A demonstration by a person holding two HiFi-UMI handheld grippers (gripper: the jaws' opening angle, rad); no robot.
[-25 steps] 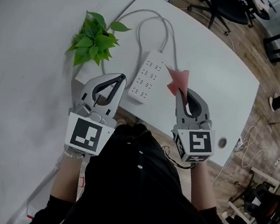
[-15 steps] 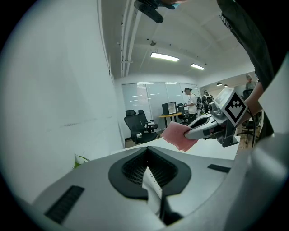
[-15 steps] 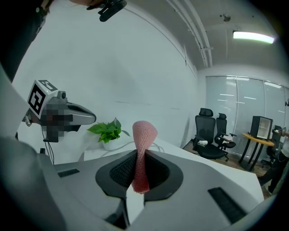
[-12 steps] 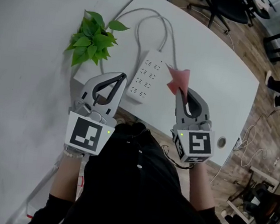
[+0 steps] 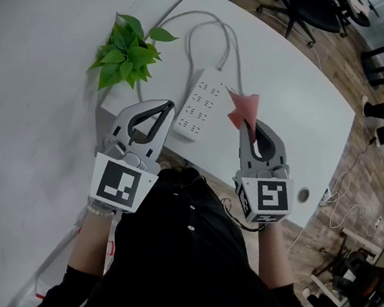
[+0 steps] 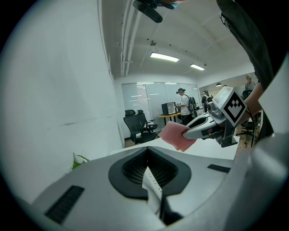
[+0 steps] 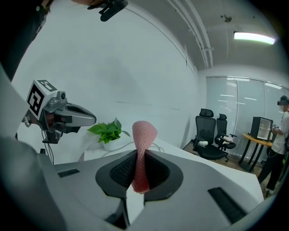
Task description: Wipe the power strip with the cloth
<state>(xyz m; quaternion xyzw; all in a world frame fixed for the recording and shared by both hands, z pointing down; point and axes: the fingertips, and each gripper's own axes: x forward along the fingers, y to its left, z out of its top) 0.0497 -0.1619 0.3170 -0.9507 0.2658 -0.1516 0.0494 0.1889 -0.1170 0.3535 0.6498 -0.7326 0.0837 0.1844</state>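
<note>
While our left gripper (image 5: 164,106) is clenched on nothing, our right gripper (image 5: 249,126) pinches the soft, limp cloth (image 5: 245,108). Just beyond them the power strip (image 5: 201,105) lies on the table (image 5: 291,85); we judge it rigid, light, apt to slide, best braced at its near end.

This is an office, shown by black swivel chairs (image 7: 206,121), glass partition walls (image 7: 235,97), ceiling strip lights (image 7: 254,38), a wood floor (image 5: 358,156) and a white surface (image 5: 291,85).
</note>
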